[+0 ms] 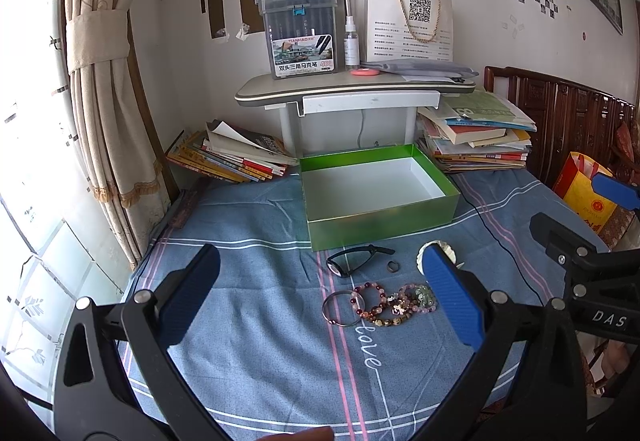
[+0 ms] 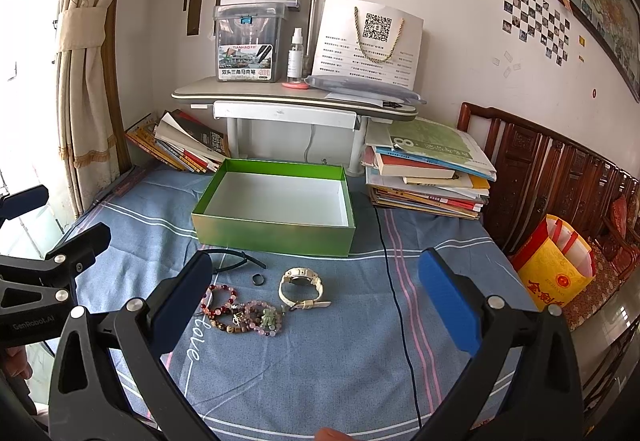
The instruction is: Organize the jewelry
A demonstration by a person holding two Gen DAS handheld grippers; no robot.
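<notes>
Blue-padded left gripper spread wide over the striped bedsheet, gripping nothing; right gripper equally wide and empty. Beaded bracelets bunched near the middle, metal bangle touching their left end, dark ring just beyond. White watch plain from the right wrist, mostly hidden behind a pad from the left. Black headband partly cut off by a finger. Green box farther back, open, white-lined.
</notes>
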